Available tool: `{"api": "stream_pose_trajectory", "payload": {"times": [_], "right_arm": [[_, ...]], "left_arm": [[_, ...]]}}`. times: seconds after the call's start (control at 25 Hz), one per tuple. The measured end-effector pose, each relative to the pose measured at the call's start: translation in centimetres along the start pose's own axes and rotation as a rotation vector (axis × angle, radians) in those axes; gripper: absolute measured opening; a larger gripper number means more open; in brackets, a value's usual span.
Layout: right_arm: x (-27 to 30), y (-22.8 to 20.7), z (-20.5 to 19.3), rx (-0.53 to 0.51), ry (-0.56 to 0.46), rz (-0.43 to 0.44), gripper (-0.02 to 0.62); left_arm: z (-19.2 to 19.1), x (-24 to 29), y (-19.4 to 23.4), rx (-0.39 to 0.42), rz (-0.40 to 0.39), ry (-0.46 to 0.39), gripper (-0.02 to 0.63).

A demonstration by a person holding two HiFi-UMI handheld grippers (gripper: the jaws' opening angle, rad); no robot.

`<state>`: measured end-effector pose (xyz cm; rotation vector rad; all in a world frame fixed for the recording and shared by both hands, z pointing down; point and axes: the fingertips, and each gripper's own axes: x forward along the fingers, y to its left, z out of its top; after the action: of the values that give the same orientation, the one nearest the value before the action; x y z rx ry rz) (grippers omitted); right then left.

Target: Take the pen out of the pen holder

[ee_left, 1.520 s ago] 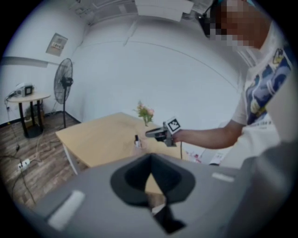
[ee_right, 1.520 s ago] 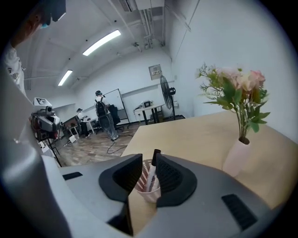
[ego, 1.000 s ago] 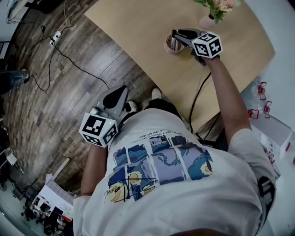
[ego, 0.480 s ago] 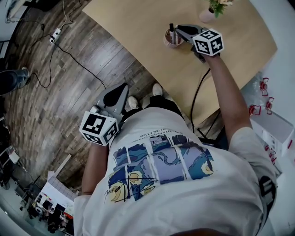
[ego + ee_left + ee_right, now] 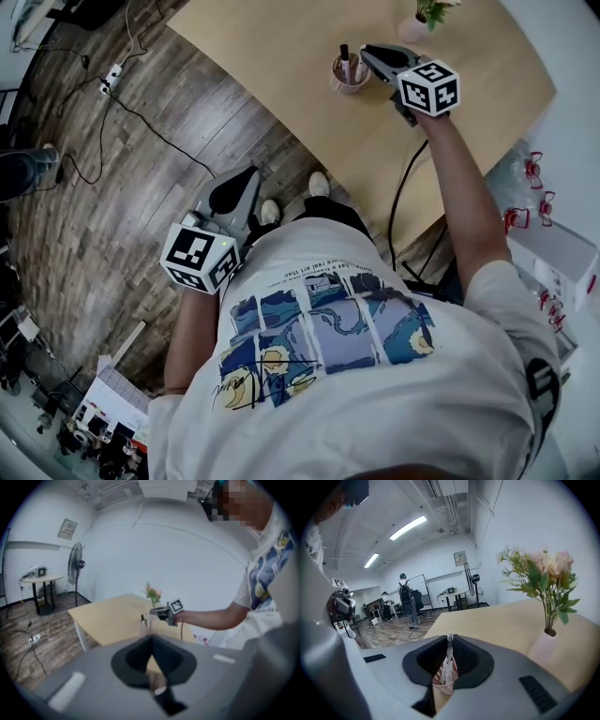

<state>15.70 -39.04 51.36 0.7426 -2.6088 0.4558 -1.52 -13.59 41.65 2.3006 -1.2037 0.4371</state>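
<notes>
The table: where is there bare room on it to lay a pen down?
Widest bare stretch: the table left of the pen holder, out to its left edge. Bare wood also runs from the holder to the near edge, and right of the person's forearm. Crowded: the far side, where holder and vase stand close, and along the black cable beside the forearm.

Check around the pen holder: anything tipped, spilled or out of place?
Nothing stands out. The pen holder stands upright on the table, the vase beside it is upright too, and the right gripper is closing its jaws on a white pen.
</notes>
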Motion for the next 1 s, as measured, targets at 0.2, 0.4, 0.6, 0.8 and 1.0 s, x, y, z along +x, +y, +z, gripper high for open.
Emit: {"api": "stream_pose_trajectory", "payload": {"times": [0.2,0.4,0.6,0.8,1.0], "right_arm": [[-2.0,1.3,2.3,-0.012,-0.059,-0.044,0.034],[-4.9,3.3,4.7,-0.035,-0.126,-0.096,0.034],[-7.7,6.0,7.5,-0.064,-0.197,-0.143,0.034],[-10.0,9.7,9.4,-0.084,-0.246,-0.176,0.034],[-11.7,13.9,10.2,-0.100,-0.275,-0.208,0.034]], "left_arm": [[-0.2,-1.1,-0.2,0.019,-0.033,-0.011,0.009],[-0.5,-2.4,-0.7,0.040,-0.071,-0.031,0.009],[-1.2,-4.2,-0.2,0.048,-0.101,-0.047,0.009],[-2.1,-6.0,-0.1,0.062,-0.144,-0.054,0.009],[-3.2,-7.9,0.3,0.071,-0.186,-0.060,0.009]]}}
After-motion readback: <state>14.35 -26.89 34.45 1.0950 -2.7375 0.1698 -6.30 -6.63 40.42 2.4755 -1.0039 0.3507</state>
